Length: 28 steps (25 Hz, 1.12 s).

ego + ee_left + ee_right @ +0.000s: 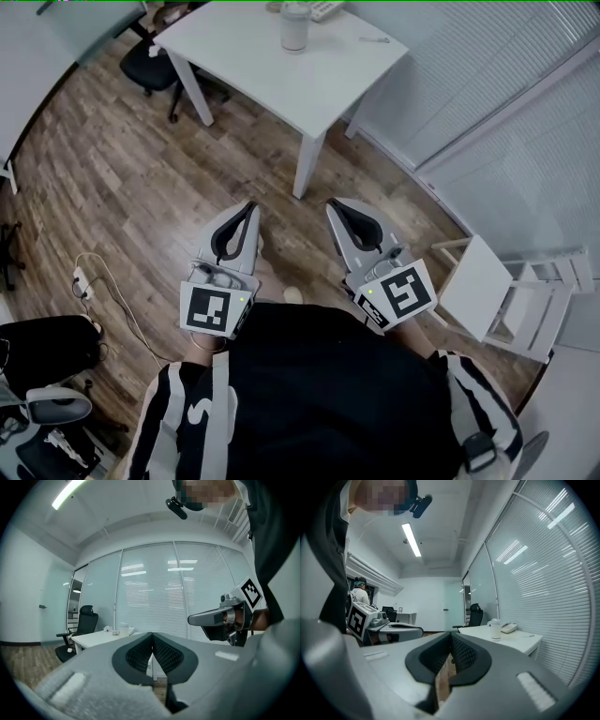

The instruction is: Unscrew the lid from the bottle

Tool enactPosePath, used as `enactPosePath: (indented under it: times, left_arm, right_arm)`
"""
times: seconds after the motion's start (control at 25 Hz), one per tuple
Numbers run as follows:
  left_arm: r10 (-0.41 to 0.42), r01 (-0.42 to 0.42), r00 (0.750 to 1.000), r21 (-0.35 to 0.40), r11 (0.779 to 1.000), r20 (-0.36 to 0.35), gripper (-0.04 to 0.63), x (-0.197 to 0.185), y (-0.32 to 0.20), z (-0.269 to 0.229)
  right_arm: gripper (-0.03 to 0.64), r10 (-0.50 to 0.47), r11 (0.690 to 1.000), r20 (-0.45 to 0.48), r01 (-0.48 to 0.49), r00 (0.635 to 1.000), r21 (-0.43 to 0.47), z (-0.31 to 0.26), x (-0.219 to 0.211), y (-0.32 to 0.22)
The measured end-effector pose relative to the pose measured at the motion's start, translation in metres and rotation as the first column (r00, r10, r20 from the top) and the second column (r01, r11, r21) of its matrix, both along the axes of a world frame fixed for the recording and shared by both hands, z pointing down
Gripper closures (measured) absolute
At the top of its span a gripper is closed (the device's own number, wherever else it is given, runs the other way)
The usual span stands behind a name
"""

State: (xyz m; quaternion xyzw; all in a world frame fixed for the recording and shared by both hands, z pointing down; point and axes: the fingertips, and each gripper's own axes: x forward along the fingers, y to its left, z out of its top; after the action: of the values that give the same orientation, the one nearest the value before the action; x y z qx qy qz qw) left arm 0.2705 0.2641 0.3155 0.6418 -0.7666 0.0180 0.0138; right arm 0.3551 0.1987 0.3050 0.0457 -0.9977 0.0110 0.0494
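A pale bottle point(293, 26) with its lid on stands upright on the white table point(272, 66) at the top of the head view. It shows small and far in the right gripper view as the bottle point(495, 629) and in the left gripper view as the bottle point(123, 629). My left gripper point(251, 205) and right gripper point(332, 203) are held level side by side over the wooden floor, well short of the table. Both are shut with nothing between the jaws. The right gripper point(190, 619) juts in at the right of the left gripper view.
A black office chair point(155, 64) stands at the table's left end, and a phone point(323, 9) and a pen point(375, 39) lie on the tabletop. A white folding chair point(497, 295) is on my right by the blinds. A cable and power strip point(82, 279) lie on the floor at left.
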Motion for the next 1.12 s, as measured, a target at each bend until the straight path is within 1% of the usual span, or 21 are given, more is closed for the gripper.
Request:
enactPosePath:
  times: [0.08, 0.2, 0.44, 0.52, 0.64, 0.76, 0.84, 1.0, 1.12]
  left_arm:
    - [0.007, -0.008, 1.000, 0.026, 1.000, 0.010, 0.595, -0.011, -0.007, -0.004]
    - [0.009, -0.009, 1.000, -0.020, 1.000, 0.005, 0.595, -0.031, -0.018, 0.003]
    - [0.032, -0.032, 0.999, -0.009, 0.999, 0.018, 0.595, -0.083, -0.050, 0.005]
    - [0.038, -0.037, 0.999, -0.016, 0.999, 0.021, 0.595, -0.101, -0.061, 0.006]
    - [0.036, -0.035, 0.999, -0.035, 0.999, 0.011, 0.595, -0.132, -0.077, 0.009]
    - [0.045, -0.045, 0.999, -0.030, 0.999, 0.005, 0.595, -0.160, -0.096, 0.009]
    - [0.058, -0.058, 0.998, -0.029, 0.998, 0.003, 0.595, -0.176, -0.110, 0.008]
    - [0.107, -0.107, 0.994, -0.017, 0.994, 0.024, 0.595, -0.210, -0.138, 0.003]
    - [0.117, -0.116, 0.993, -0.022, 0.993, 0.019, 0.595, -0.239, -0.155, -0.001]
  right_arm:
    - [0.617, 0.010, 1.000, -0.002, -0.010, 1.000, -0.001, 0.003, -0.008, -0.008]
    - [0.617, 0.032, 0.999, 0.002, -0.032, 0.999, -0.006, 0.003, -0.026, -0.024]
    - [0.617, 0.053, 0.999, 0.022, -0.053, 0.998, 0.005, 0.000, -0.078, -0.055]
    - [0.617, 0.063, 0.998, 0.025, -0.063, 0.998, 0.000, 0.002, -0.095, -0.066]
    - [0.617, 0.077, 0.997, 0.023, -0.077, 0.997, -0.003, 0.005, -0.123, -0.082]
    - [0.617, 0.086, 0.996, 0.020, -0.086, 0.996, 0.001, 0.005, -0.149, -0.098]
    - [0.617, 0.101, 0.995, 0.016, -0.101, 0.995, 0.004, 0.004, -0.165, -0.112]
    - [0.617, 0.137, 0.991, 0.015, -0.137, 0.990, 0.002, -0.001, -0.197, -0.139]
    - [0.617, 0.150, 0.989, 0.014, -0.150, 0.989, 0.002, -0.003, -0.224, -0.155]
